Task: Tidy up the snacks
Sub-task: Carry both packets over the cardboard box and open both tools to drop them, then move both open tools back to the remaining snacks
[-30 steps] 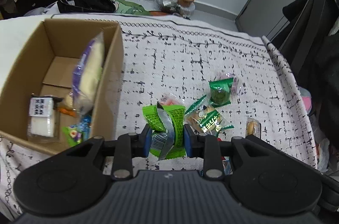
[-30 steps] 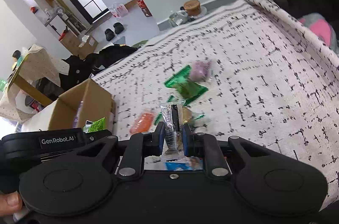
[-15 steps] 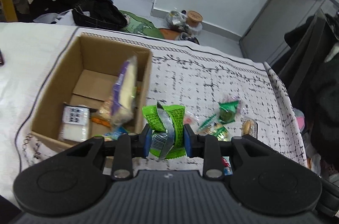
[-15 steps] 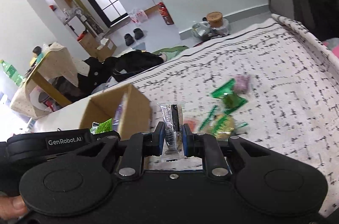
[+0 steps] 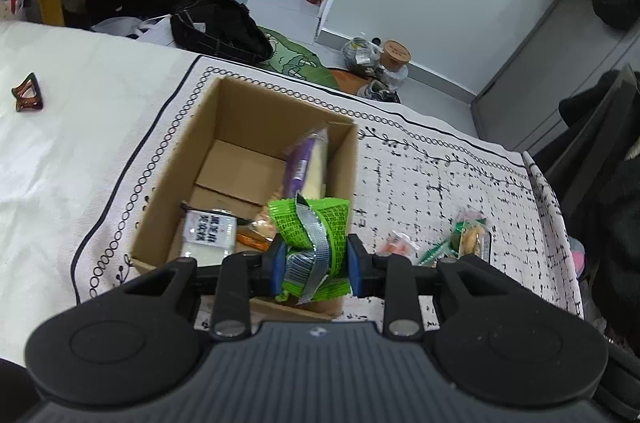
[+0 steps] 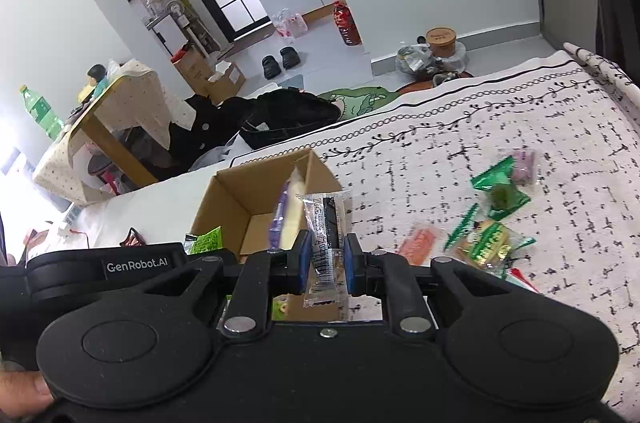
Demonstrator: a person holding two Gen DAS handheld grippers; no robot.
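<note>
The left tongs (image 5: 316, 265) are clamped on a green snack packet (image 5: 310, 235), holding it above the near right corner of the open cardboard box (image 5: 176, 159). The right tongs (image 6: 326, 263) pinch a clear wrapper with a dark bar (image 6: 326, 243) upright, just near of the same box. Inside the box a tall purple-and-cream packet (image 5: 306, 167) leans against the right wall, with a white labelled pack (image 5: 208, 233) on the floor at the near end. To the right, loose snacks (image 6: 490, 219) lie scattered on the patterned cloth (image 6: 560, 143). A brown hair claw (image 5: 27, 94) rests far left on the white sheet.
</note>
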